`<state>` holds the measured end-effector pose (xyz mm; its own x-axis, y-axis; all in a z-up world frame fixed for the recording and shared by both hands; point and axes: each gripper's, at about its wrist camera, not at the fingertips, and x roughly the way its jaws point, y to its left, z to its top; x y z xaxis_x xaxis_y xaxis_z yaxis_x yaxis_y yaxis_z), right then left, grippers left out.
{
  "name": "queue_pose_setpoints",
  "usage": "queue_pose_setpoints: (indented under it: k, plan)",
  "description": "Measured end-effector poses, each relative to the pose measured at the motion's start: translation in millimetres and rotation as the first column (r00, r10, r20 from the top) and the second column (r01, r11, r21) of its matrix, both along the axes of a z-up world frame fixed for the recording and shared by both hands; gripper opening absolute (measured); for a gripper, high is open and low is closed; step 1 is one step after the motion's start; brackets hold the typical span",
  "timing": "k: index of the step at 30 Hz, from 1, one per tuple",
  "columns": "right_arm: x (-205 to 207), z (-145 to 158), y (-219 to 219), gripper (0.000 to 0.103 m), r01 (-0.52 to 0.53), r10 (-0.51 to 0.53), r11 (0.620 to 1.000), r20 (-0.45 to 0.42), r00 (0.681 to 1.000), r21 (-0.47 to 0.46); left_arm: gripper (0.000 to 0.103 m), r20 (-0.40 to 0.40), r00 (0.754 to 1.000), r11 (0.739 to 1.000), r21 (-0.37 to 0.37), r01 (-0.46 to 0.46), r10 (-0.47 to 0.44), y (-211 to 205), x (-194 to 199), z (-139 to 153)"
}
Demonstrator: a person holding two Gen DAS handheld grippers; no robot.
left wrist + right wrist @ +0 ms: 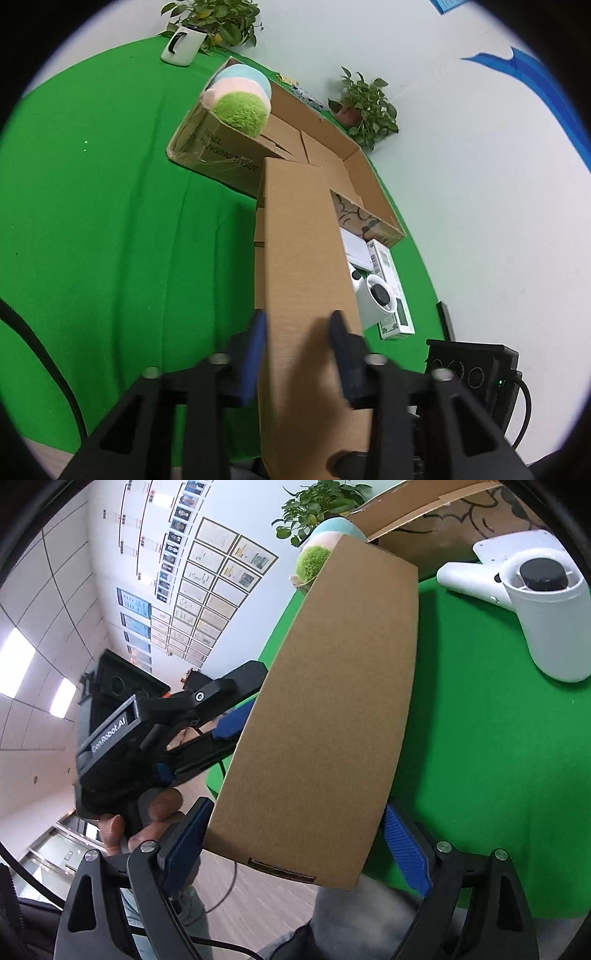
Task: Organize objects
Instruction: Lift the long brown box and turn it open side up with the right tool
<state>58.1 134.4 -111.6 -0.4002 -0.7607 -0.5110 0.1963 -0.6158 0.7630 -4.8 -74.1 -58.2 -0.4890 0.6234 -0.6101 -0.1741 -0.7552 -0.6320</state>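
A plain brown cardboard box [306,280] is held in the air above the green table. My left gripper [299,332] is shut on its sides; it shows as the other gripper [236,720] in the right wrist view. My right gripper [291,845] spans the box's [325,720] near end, pads at both sides, shut on it. A large open carton [280,147] lies further off with a pastel plush toy [240,96] at its far end. A white hair dryer [373,291] lies right of the box; it also shows in the right wrist view [539,605].
A green-and-white carton [395,291] and a flat white box [358,251] lie under the hair dryer. A white mug [181,46] and potted plants [365,110] stand at the table's far edge. A black device [476,373] with cable sits at right.
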Motion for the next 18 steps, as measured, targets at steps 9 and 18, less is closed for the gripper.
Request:
queue_pose_setpoints:
  k: [9,18]
  plan:
    - [17.6,30.3,26.3,0.102,0.141,-0.112,0.938,-0.11,0.988,0.315,0.011,-0.031,0.998,0.996,-0.065,0.054,-0.056,28.7,8.6,10.6]
    - [56.7,81.0,17.6,0.102,0.204,-0.065,0.858,-0.293,0.954,0.472,0.011,-0.072,0.988,0.987,-0.094,0.129,-0.136,61.9,5.8,18.6]
